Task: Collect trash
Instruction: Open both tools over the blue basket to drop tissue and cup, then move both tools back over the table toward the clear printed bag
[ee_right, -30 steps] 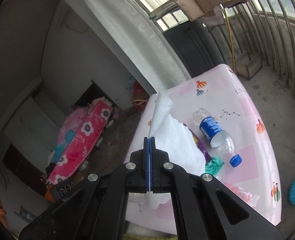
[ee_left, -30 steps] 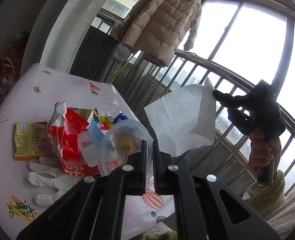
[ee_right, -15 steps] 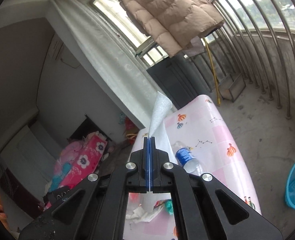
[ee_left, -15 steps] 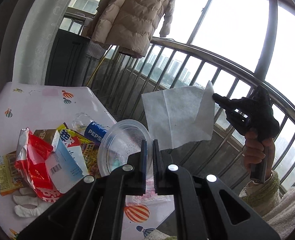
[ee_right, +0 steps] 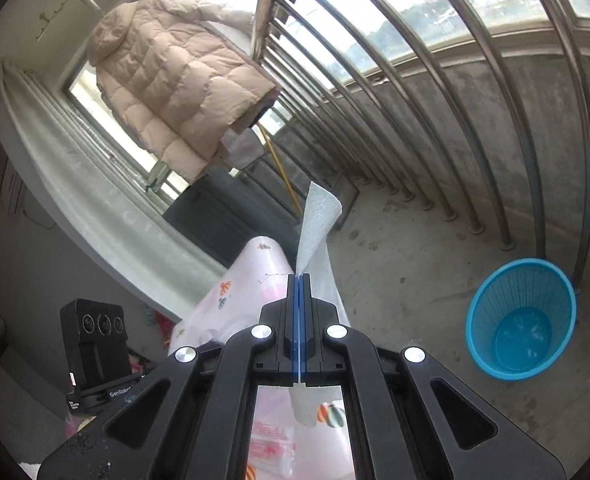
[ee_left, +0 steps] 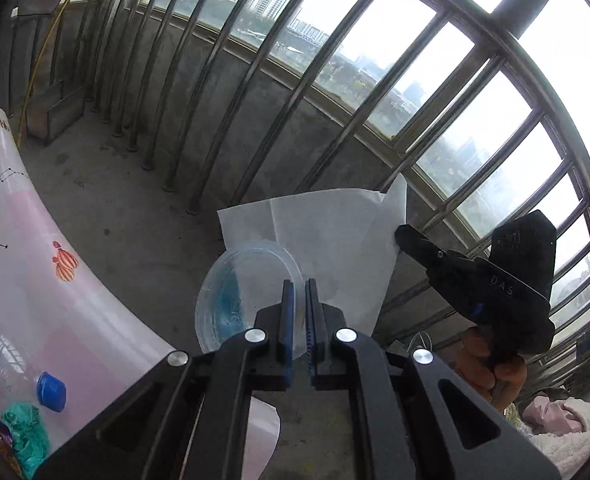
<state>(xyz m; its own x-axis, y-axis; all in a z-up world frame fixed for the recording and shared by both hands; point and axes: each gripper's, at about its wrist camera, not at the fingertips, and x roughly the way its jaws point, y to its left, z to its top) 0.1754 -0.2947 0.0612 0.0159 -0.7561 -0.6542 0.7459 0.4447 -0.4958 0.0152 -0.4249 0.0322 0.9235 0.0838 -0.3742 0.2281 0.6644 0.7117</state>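
My left gripper (ee_left: 299, 286) is shut on the rim of a clear round plastic lid (ee_left: 243, 292), held out over the concrete floor beyond the table's edge. My right gripper (ee_right: 300, 280) is shut on a corner of a white paper sheet (ee_right: 319, 220). In the left wrist view that sheet (ee_left: 335, 248) hangs from the right gripper (ee_left: 403, 236), just behind the lid. A blue mesh waste basket (ee_right: 523, 320) stands on the floor, to the right and below in the right wrist view. It looks empty.
The pink-clothed table (ee_left: 35, 280) curves along the left and carries a clear bottle, its blue cap (ee_left: 51, 392) and a green scrap (ee_left: 27, 436). Metal railing bars (ee_left: 255, 92) close off the balcony. A beige padded jacket (ee_right: 175, 80) hangs overhead; a black camera unit (ee_right: 95, 340) sits left.
Both grippers swung away from the table toward the railing, keeping the lid and the sheet. The wrapper pile left the left view. The blue basket came into the right view.
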